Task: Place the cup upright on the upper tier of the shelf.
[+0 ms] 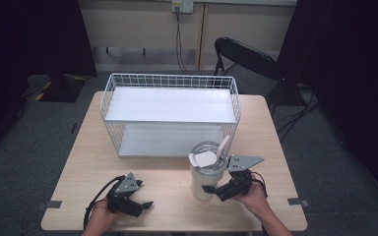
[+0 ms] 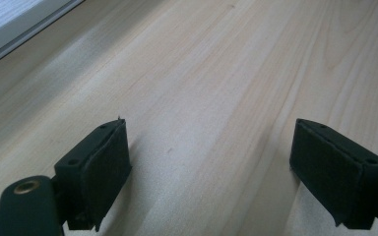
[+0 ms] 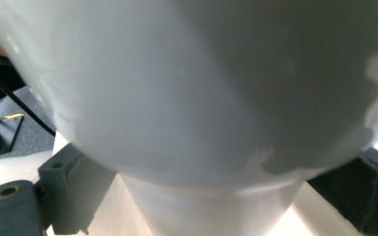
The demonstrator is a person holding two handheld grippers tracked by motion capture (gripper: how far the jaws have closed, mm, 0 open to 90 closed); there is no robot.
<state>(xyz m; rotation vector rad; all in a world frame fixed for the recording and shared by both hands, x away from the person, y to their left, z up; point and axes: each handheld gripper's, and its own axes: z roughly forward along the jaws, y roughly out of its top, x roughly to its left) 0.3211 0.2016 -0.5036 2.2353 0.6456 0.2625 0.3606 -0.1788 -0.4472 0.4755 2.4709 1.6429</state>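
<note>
- White and tall, the tumbler (image 1: 205,173) stands on the table (image 1: 78,162) just in front of the wire basket (image 1: 170,114), and its narrow lower part sits between the fingers (image 3: 66,189) of the right gripper (image 1: 215,191).
- These fingers are apart, one on each side of the narrow base. I cannot tell if the pads already touch the wall.
- The tumbler is top-heavy, I judge, with a wide upper body, a clear lid (image 1: 207,156) and a straw (image 1: 222,146). A grip so low could let it tip when it is lifted.
- The wall looks smooth, so it could slip down between the pads if the squeeze is weak.
- If it goes toward the basket, the straw or the lid could strike the upper shelf or the wire rim, which are close behind it.
- A push from one finger before the other arrives could slide or topple it.
- The left gripper (image 1: 139,202) rests low near the table edge, its fingers (image 2: 96,174) wide apart with bare wood between them, well apart from the tumbler.
- In the right gripper view the tumbler is very close and blurred, and its top is cut off.
- Whether there is liquid inside is not visible.
</note>
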